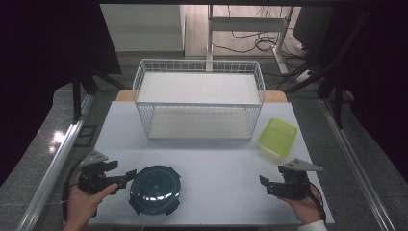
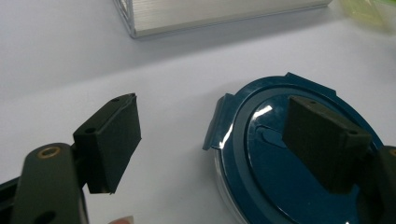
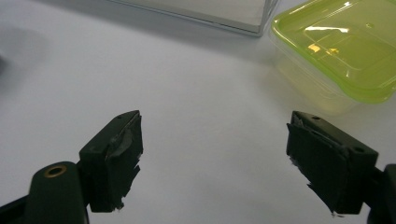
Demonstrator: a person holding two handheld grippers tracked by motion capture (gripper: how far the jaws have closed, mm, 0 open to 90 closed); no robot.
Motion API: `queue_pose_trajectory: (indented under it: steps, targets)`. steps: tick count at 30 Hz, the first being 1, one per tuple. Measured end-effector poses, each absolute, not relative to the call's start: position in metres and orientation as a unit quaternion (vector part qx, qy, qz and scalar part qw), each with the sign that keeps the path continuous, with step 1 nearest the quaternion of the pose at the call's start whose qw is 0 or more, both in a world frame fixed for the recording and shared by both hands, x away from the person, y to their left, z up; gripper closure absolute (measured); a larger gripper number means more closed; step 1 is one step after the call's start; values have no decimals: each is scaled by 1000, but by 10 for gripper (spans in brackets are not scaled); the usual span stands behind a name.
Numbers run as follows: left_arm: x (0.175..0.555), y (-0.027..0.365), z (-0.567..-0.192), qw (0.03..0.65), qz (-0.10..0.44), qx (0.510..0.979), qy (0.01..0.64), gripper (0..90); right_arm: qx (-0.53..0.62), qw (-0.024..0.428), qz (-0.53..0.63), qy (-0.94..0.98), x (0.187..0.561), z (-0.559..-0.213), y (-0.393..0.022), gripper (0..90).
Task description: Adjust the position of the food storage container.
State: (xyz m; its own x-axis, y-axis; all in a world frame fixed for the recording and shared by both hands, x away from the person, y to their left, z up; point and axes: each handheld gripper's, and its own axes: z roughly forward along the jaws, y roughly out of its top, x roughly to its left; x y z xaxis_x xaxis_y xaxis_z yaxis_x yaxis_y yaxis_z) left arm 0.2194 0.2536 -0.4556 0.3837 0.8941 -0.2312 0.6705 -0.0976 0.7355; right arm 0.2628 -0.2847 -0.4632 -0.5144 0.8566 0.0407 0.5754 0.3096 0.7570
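You hold a claw in each hand at the near edge of the white table [image 1: 211, 159], with both claws spread and neither one pinching anything.

Your left claw [image 1: 124, 176] points toward the round dark-blue container [image 1: 155, 189], which sits just beside its tips at the near edge. In the left gripper view, that claw [image 2: 215, 144] stands wide open: one pad hangs over bare table to the left of the blue lid [image 2: 280, 177], and the other is seen over the lid's glossy top. Whether that pad touches the lid cannot be told. A latch tab on the lid's rim sticks out into the gap between the pads.

Your right claw [image 1: 264, 183] is well apart from the blue container, with open table between them. In the right gripper view, this claw [image 3: 212, 154] is spread over bare white surface. The yellow-green box [image 3: 341, 51] with its clear lid lies ahead of it and off to the right, apart from the pads. In the high view, the same box [image 1: 277, 137] sits beyond the right claw.

A white wire rack [image 1: 199, 98] with two shelves stands farther out, ahead of both claws, with its lower corner just beside the yellow-green box.
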Motion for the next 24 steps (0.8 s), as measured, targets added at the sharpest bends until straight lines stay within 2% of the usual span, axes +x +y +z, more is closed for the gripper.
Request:
queue_pose_trajectory:
  steps: [4, 24]
  targets:
    - [220, 254, -456, 404, 142, 725, 540, 183, 455, 182, 371, 789, 263, -462, -286, 210]
    - [213, 255, -448, 397, 148, 724, 544, 203, 450, 178, 372, 792, 265, -460, -281, 221]
